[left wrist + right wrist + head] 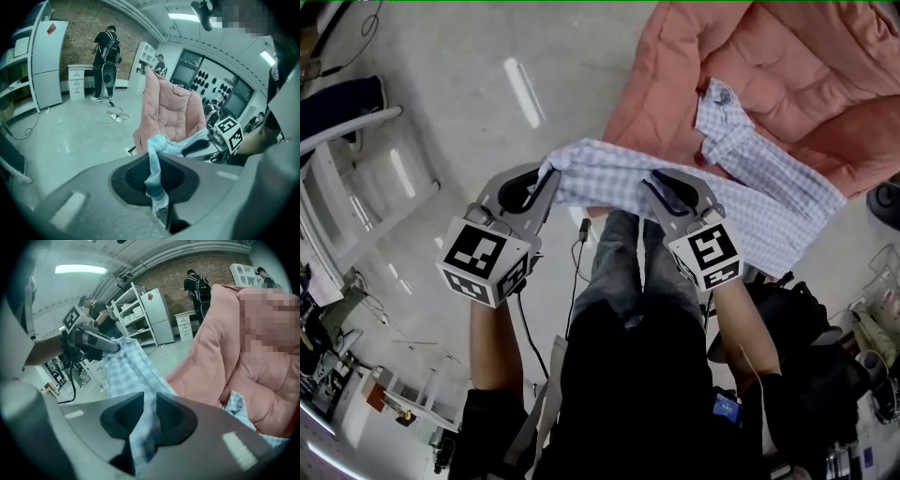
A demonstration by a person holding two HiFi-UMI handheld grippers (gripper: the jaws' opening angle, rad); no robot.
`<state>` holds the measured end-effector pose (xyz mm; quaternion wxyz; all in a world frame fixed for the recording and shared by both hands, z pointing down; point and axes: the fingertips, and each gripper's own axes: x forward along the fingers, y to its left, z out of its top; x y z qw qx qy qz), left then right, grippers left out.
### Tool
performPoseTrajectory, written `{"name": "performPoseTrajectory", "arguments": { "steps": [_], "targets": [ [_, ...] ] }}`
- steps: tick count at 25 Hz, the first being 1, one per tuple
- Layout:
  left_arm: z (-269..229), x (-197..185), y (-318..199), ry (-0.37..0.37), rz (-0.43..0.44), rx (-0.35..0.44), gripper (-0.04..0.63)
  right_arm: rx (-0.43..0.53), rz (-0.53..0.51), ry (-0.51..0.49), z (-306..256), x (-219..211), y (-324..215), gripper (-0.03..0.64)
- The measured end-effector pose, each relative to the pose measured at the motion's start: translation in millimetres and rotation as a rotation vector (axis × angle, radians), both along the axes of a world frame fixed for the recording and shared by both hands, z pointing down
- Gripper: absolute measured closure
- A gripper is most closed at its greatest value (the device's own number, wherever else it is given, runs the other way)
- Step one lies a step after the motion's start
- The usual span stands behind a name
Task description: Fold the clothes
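L gripper point(546, 183) is clamped shut on a bunched edge of the checked shirt point(769, 187). In the left gripper view a thin twisted strip of the shirt point(153, 171) comes up out of the closed jaws, then runs off to the right toward the R gripper point(201, 146).

R gripper point(654, 186) has its jaws at a narrow gap w/ shirt cloth pinched in it. In the right gripper view the shirt point(129, 371) passes between the pads, then stretches away to the L gripper point(96, 341) at upper left.

Head view: the two grippers sit side by side, near each other, w/ the shirt's edge pulled across betw. them. The rest of the shirt spreads out beyond and to the right of the R gripper. Its far part, incl. the collar, lies on a pink quilt point(787, 66). The quilt sits just past both grippers, right of centre. Under the grippers are the person's legs point(619, 272) in jeans; grey floor point(469, 56) lies ahead of the L gripper.

Far beyond the L gripper, by a brick wall, another person point(105, 51) stands at white drawers point(77, 79).
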<state>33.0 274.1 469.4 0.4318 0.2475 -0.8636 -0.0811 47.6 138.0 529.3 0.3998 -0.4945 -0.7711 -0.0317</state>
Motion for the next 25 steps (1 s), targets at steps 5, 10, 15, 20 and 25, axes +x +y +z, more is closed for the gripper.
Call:
{"name": "performPoseTrajectory", "arguments": {
  "steps": [5, 10, 15, 20, 25],
  "targets": [
    [4.9, 11.3, 15.3, 0.040, -0.006, 0.039, 0.572, 0.005, -0.057, -0.021, -2.1, 3.1, 15.0, 0.526],
    [30.4, 4.2, 14.3, 0.077, 0.037, 0.051, 0.571, 0.042, -0.059, -0.037, 3.6, 0.6, 14.8, 0.526],
    [101.2, -4.0, 17.4, 0.158, 0.033, -0.003, 0.502, 0.060, -0.042, -0.023, 17.3, -8.3, 15.8, 0.526],
    [117.1, -11.7, 29.8, 0.160, -0.034, -0.036, 0.471, 0.060, -0.041, -0.014, 17.8, -8.2, 8.2, 0.526],
    [117.0, -14.6, 17.7, 0.164, -0.020, -0.008, 0.471, 0.055, -0.008, 0.001, 19.5, -11.5, -5.4, 0.526]
  ]
}}
